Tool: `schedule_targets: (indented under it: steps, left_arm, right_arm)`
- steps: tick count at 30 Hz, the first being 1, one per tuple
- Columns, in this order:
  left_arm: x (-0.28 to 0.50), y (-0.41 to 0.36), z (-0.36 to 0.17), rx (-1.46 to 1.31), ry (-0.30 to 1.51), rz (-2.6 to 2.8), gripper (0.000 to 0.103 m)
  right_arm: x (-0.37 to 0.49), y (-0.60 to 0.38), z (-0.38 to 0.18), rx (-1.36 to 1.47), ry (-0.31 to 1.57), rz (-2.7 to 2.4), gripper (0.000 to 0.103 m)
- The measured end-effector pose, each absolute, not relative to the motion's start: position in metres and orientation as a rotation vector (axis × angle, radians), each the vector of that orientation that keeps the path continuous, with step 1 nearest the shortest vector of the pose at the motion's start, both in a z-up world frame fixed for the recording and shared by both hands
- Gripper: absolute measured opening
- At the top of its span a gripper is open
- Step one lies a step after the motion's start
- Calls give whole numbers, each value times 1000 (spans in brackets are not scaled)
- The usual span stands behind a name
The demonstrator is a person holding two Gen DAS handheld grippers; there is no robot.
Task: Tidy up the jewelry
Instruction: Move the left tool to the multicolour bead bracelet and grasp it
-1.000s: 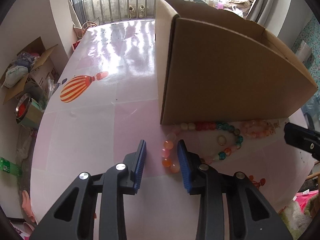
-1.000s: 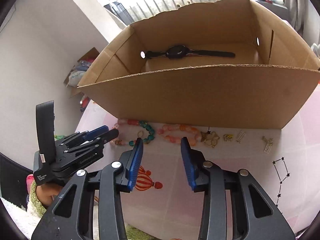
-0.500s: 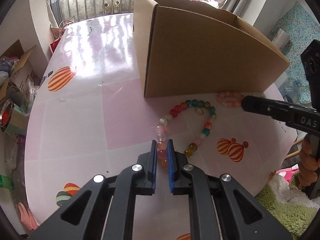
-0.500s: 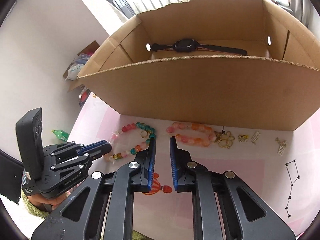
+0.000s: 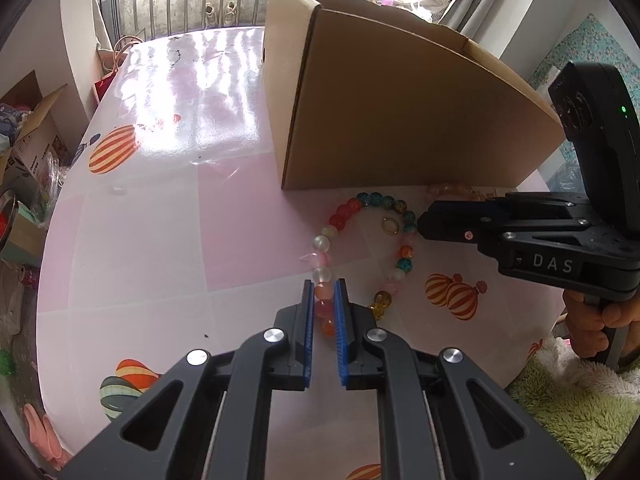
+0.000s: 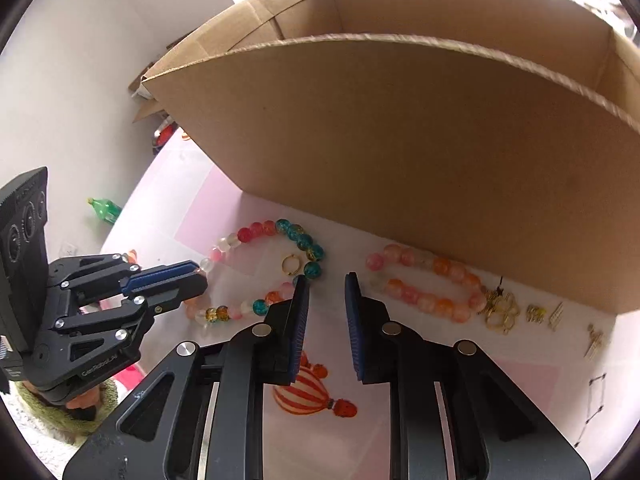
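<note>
My left gripper has its jaws drawn close around the near end of the multicoloured bead bracelet; the blue pads flank two pink-orange beads with almost no gap. The bracelet is a loop of round glassy beads in pink, orange, clear, amber, teal and red, lying flat on the pink balloon-print surface. A small gold ring sits inside the loop, near its far right side.

My right gripper hangs just beyond the bracelet's right edge, its jaws apart by a moderate gap and holding nothing. Its left fingertip stands close to a teal bead; contact cannot be confirmed. To its right lies a second bracelet of pink and orange beads, then a gold flower charm and small gold pieces, all along the foot of the cardboard box.

Compared with half a second ago, my left jaws remain pinched on the same beads, and the right gripper has moved in toward the bracelet and lower toward the surface, its jaws spread wider. A full second ago the left jaws were wide apart.

The box stands at the far side, its front wall just beyond both bracelets.
</note>
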State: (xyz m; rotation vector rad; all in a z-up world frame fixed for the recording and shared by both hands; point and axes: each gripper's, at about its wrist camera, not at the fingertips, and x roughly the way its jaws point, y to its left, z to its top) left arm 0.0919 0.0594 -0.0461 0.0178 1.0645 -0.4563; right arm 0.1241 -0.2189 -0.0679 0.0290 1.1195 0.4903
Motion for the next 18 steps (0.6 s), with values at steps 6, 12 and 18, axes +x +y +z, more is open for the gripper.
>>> schedule_targets:
  steps: [6,12,18]
  left_arm:
    - [88,56,-45,55,1060,-455,9]
    - [84,56,-44,91,1063,-459,9]
    - [87,57,-45,64,1048,-467,9]
  right_arm:
    - [122,-226,-62,77,1109,496,20]
    - [124,-225,-60,92,1090,509,19]
    - [137,-219,-63,67,1099,502,14]
